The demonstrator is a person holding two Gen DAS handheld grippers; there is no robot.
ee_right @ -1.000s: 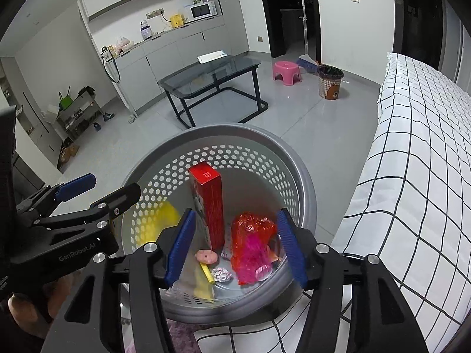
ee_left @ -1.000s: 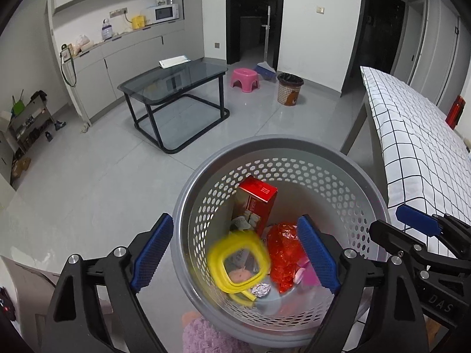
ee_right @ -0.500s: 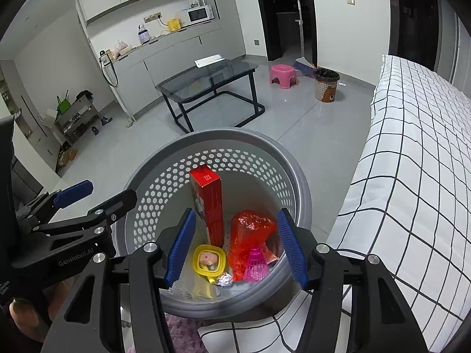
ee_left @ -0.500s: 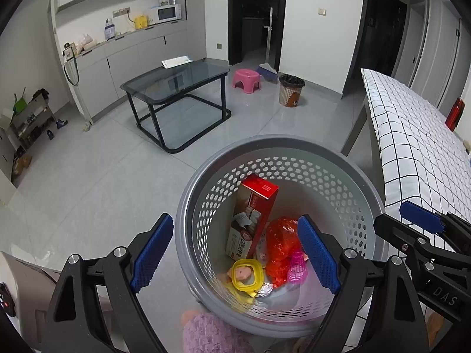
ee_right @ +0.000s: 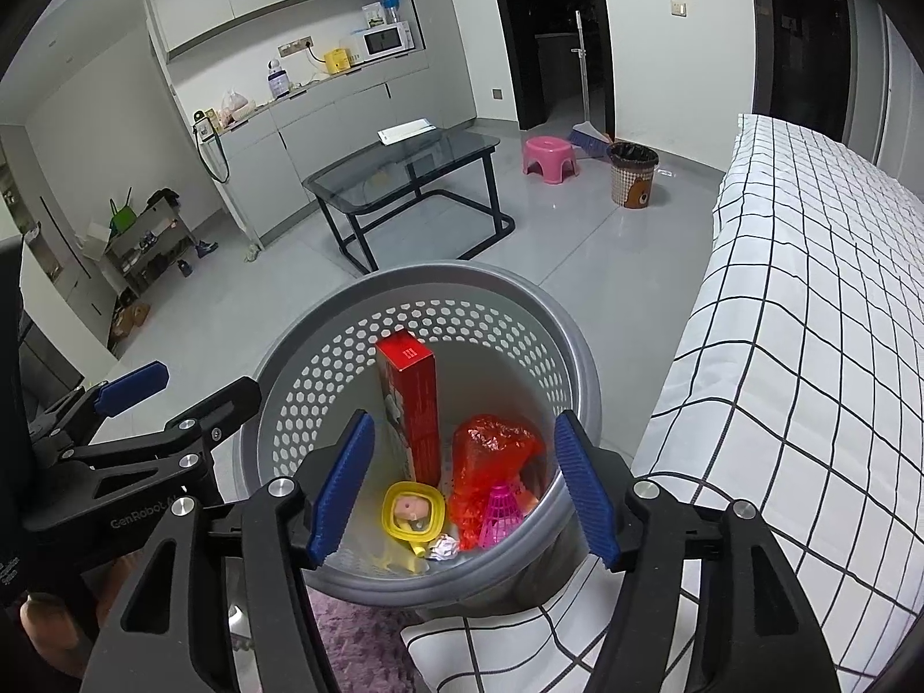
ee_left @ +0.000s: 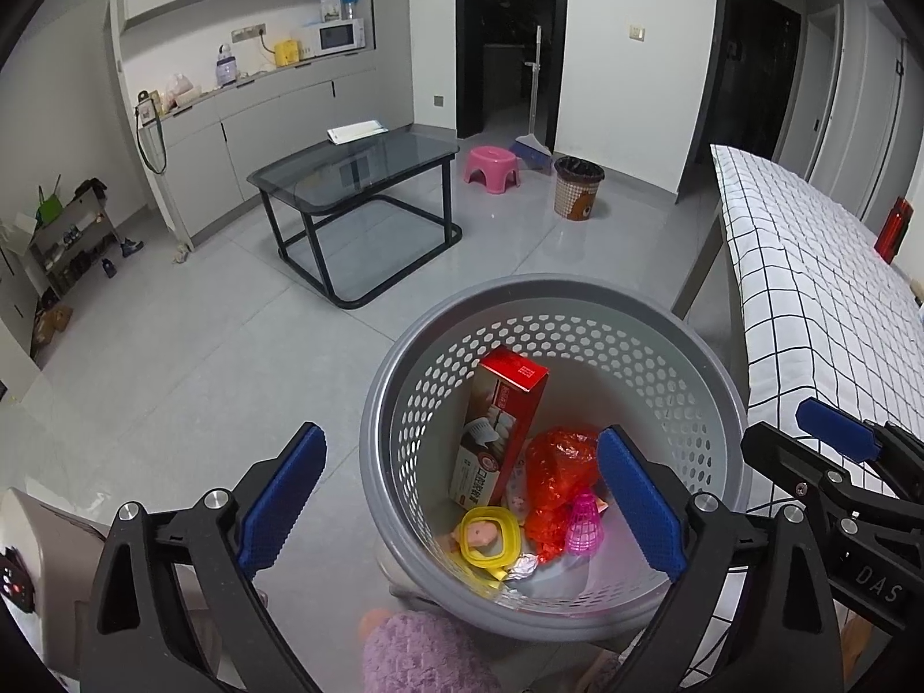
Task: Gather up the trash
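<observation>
A grey perforated basket [ee_left: 554, 300] stands on the floor below both grippers; it also shows in the right wrist view [ee_right: 439, 283]. Inside lie a red box [ee_left: 499, 433], a red crumpled plastic bag [ee_left: 557, 462], a pink shuttlecock [ee_left: 583, 531], a yellow ring-shaped piece [ee_left: 485, 537] and a foil ball [ee_left: 522, 566]. My left gripper [ee_left: 462, 502] is open and empty above the basket's near left rim. My right gripper [ee_right: 465, 485] is open and empty above the basket, and it shows at the right of the left wrist view [ee_left: 831, 433].
A bed with a white checked cover [ee_right: 808, 317] runs along the right. A glass table [ee_left: 352, 173], a pink stool [ee_left: 491, 164] and a small brown bin [ee_left: 577, 187] stand farther off. A purple fluffy thing [ee_left: 427, 652] lies by the basket's near side.
The yellow ring-shaped piece has fallen from between my left gripper's fingers to the basket's bottom. Both grippers have risen a little and stay open.
</observation>
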